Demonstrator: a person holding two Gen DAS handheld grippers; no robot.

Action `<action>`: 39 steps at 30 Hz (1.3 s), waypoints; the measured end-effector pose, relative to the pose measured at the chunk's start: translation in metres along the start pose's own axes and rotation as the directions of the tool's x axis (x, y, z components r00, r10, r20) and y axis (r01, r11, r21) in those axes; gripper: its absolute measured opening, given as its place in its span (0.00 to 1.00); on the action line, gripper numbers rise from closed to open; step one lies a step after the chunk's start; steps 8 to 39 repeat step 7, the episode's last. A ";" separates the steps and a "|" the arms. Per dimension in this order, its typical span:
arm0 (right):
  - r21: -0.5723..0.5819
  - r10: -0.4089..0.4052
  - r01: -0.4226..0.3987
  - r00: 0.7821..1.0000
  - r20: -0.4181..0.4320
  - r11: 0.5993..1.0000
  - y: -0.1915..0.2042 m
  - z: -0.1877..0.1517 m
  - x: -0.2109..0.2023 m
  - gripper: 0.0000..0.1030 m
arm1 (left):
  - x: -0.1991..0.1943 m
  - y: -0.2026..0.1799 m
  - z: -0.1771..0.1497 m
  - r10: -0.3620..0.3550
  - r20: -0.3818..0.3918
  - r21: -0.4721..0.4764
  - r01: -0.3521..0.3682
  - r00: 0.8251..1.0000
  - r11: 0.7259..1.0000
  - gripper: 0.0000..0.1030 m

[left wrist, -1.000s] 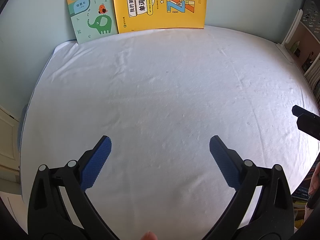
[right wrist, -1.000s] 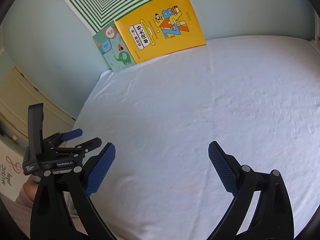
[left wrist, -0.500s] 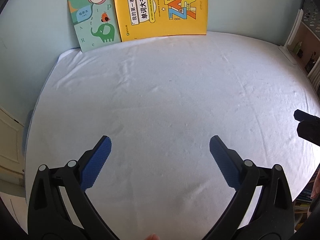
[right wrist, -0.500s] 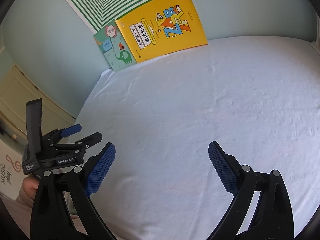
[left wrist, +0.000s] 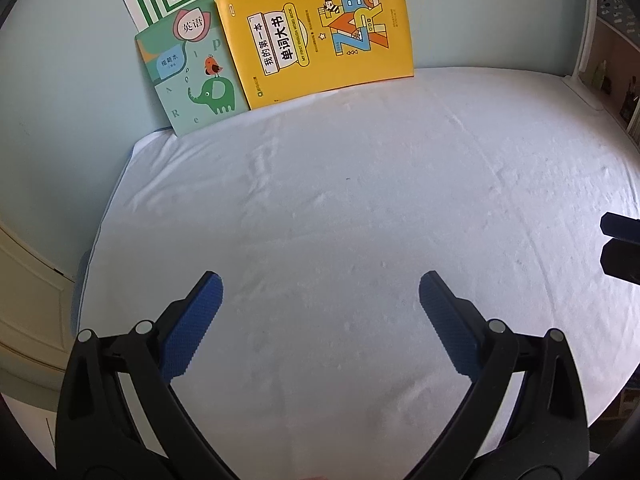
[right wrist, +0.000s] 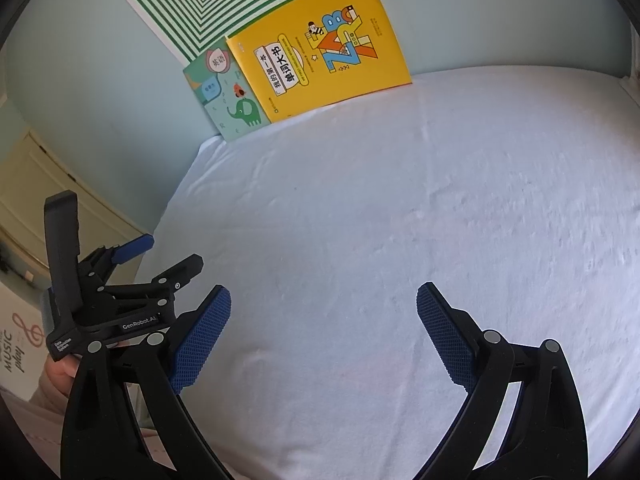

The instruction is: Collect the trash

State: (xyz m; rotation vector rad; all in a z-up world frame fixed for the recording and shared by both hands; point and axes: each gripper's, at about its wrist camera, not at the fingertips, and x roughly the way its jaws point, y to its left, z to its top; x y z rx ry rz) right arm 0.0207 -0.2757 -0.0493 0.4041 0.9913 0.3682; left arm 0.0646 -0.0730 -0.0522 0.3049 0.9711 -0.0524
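Hovering over the white sheet (left wrist: pixel 360 240), the left gripper (left wrist: pixel 320 300) and right gripper (right wrist: pixel 323 304) both stand spread and empty. No trash shows anywhere before the yellow book (left wrist: pixel 320 28); a blind closing would likely pinch sheet fabric instead.

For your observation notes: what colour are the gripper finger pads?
Blue pads, clearest in the right wrist view.

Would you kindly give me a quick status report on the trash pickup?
Left gripper open, empty; right gripper open, empty. No trash in view on white sheet. Two books against the wall; nothing blocking.
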 end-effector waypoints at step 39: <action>0.000 0.002 -0.002 1.000 0.000 1.000 0.000 0.000 0.000 0.91 | 0.011 0.008 -0.001 -0.091 -0.075 -0.079 0.085 0.993 0.993 0.94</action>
